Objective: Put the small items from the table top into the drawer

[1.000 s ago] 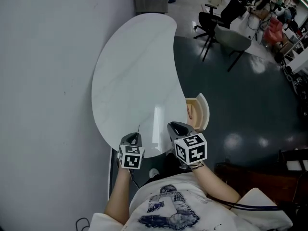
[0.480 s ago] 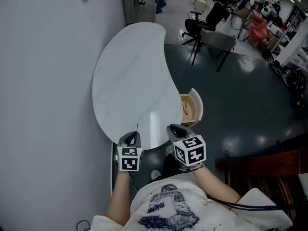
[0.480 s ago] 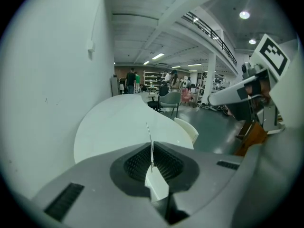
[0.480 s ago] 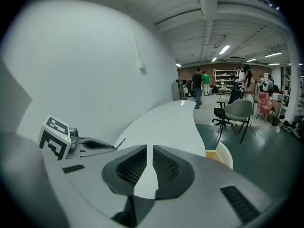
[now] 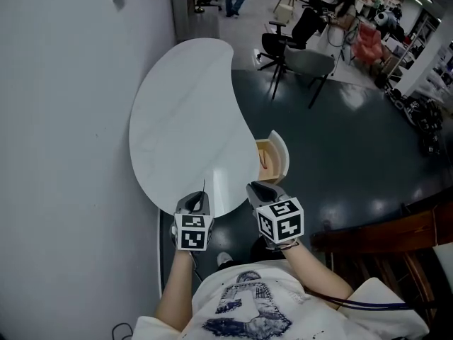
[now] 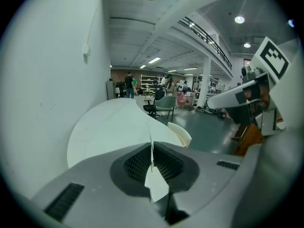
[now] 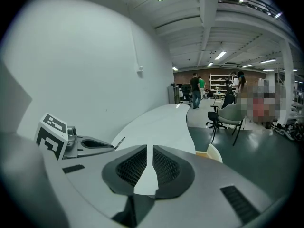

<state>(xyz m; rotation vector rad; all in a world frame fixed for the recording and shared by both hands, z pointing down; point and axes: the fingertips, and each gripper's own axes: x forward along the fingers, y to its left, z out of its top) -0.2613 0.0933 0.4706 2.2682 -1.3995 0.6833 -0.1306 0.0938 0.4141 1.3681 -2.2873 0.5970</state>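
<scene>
The white kidney-shaped table (image 5: 184,112) has a bare top. At its right edge a small wooden drawer (image 5: 272,158) stands pulled open, with something thin and reddish inside. My left gripper (image 5: 200,198) hovers over the table's near edge, shut on a thin dark needle-like pin (image 5: 204,187) that pokes forward from its jaws; in the left gripper view the pin (image 6: 150,137) rises between the pads. My right gripper (image 5: 256,187) hangs at the near edge just before the drawer, its jaws drawn together with nothing between them. In the right gripper view the drawer (image 7: 211,152) lies just ahead to the right.
A plain wall runs along the table's left side. Office chairs (image 5: 304,55) stand on the dark floor beyond the table. A brown wooden piece of furniture (image 5: 382,239) sits to my right. People stand far back in the room.
The head view has shifted, so the table and drawer sit a little lower and further left. Both grippers keep their places and their grip.
</scene>
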